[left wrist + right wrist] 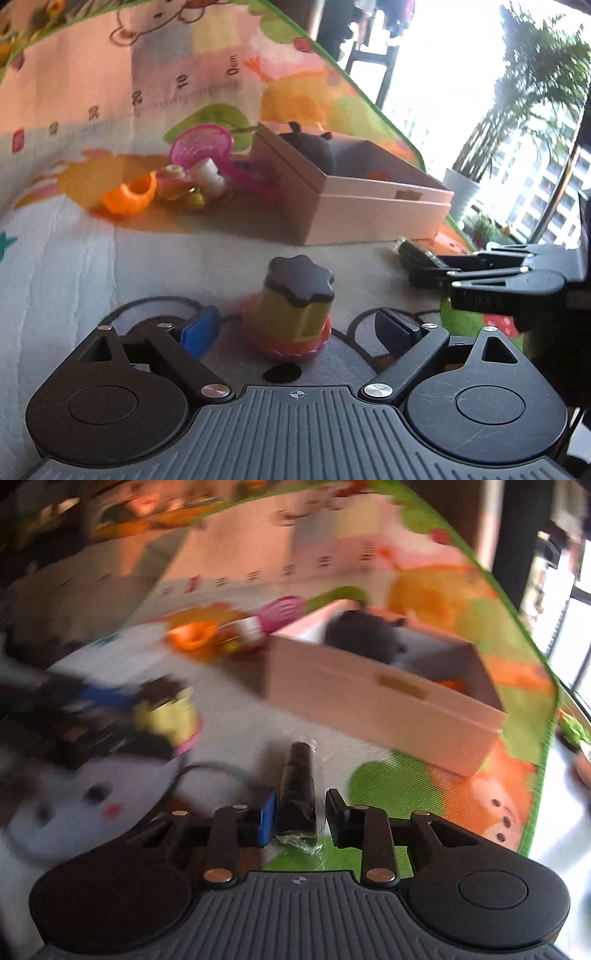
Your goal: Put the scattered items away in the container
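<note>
Toy pile (184, 177) left of box (354, 206), plush (310, 146) inside, jar (297, 306) in front

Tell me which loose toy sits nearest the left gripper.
The yellow pot with the dark flower-shaped lid, upright between the open left gripper; the other toys lie beside the box.

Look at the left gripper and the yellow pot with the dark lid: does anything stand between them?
Nothing visible does. The left gripper is open, and the yellow pot stands upright on the mat directly between its fingers, without touching them. The box lies farther back.
</note>
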Motion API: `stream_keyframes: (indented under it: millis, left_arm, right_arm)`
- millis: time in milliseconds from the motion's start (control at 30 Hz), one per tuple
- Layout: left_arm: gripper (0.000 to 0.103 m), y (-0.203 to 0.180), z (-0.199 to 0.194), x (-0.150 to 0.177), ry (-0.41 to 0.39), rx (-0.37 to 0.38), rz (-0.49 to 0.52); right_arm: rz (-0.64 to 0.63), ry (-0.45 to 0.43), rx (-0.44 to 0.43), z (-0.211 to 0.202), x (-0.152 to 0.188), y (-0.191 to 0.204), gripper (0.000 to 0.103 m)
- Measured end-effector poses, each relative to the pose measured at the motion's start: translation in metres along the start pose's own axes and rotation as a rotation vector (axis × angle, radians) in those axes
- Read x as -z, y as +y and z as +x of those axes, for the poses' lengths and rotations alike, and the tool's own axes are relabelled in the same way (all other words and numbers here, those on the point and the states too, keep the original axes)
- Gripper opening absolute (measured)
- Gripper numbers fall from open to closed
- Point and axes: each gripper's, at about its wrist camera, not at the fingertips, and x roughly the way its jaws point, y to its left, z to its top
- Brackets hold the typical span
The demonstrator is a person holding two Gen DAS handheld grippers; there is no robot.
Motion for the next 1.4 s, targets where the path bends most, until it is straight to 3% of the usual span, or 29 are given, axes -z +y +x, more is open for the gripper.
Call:
stream_keyframes:
  millis: [100, 167, 233, 300, 467, 500, 533, 633, 767, 833, 867, 1000, 1033, 1100, 1167, 1233, 1400]
  left_arm:
    - [0.097, 0.002, 0.0, -0.001, -0.004, 0.012, -0.012]
    - [0.097, 0.002, 0.0, 0.0, -0.006, 0.014, -0.015]
    - [0.097, 0.002, -0.001, 0.0, -0.006, 0.014, -0.015]
    - [0.098, 0.002, -0.001, 0.0, -0.005, 0.013, -0.015]
    - [0.098, 0.002, 0.0, 0.0, -0.004, 0.014, -0.014]
    - [0.099, 0.002, 0.0, 0.0, -0.004, 0.014, -0.015]
    - [0.099, 0.002, 0.0, 0.0, -0.004, 0.014, -0.015]
    - [0.099, 0.002, 0.001, 0.0, -0.003, 0.014, -0.015]
    - [0.1, 0.002, 0.002, 0.0, -0.003, 0.018, -0.018]
    - [0.1, 0.002, 0.002, 0.001, -0.004, 0.018, -0.018]
    - [0.1, 0.001, 0.002, 0.001, -0.005, 0.014, -0.016]
    - [0.1, -0.006, -0.003, 0.003, -0.034, -0.065, 0.015]
    - [0.101, -0.009, -0.004, 0.003, -0.041, -0.085, 0.032]
    - [0.101, -0.015, -0.005, 0.004, -0.047, -0.12, 0.064]
    - [0.101, -0.018, -0.005, 0.004, -0.043, -0.147, 0.086]
    - [0.101, -0.019, -0.004, 0.004, -0.037, -0.161, 0.095]
    - [0.101, -0.016, -0.003, 0.004, -0.028, -0.166, 0.073]
  right_arm:
    - [-0.03, 0.017, 0.008, -0.015, 0.01, 0.001, 0.03]
    - [-0.039, 0.02, 0.03, -0.023, 0.017, -0.001, 0.041]
    - [-0.055, 0.021, 0.065, -0.028, 0.022, -0.007, 0.059]
    - [-0.089, 0.019, 0.125, -0.031, 0.026, -0.014, 0.067]
    - [-0.15, 0.034, 0.472, -0.017, 0.029, -0.027, 0.071]
    - [-0.108, 0.027, 0.466, -0.02, 0.027, -0.031, 0.071]
    - [-0.052, 0.013, 0.407, -0.026, 0.025, -0.035, 0.071]
    - [0.092, -0.057, 0.157, -0.047, 0.018, -0.037, 0.075]
    - [0.096, -0.079, 0.008, -0.047, 0.012, -0.018, 0.078]
    - [0.054, -0.049, 0.022, -0.036, 0.011, -0.01, 0.078]
    - [0.021, -0.027, 0.079, -0.028, 0.011, -0.008, 0.078]
    - [-0.012, -0.004, 0.441, -0.011, 0.011, -0.019, 0.079]
    - [0.029, -0.011, 0.483, -0.011, 0.01, -0.027, 0.079]
    - [0.143, -0.037, 0.43, -0.02, 0.008, -0.039, 0.082]
    - [0.206, -0.059, 0.3, -0.027, 0.006, -0.042, 0.09]
    - [0.219, -0.056, 0.197, -0.025, 0.002, -0.035, 0.091]
    - [0.251, -0.04, 0.162, -0.002, -0.008, -0.009, 0.091]
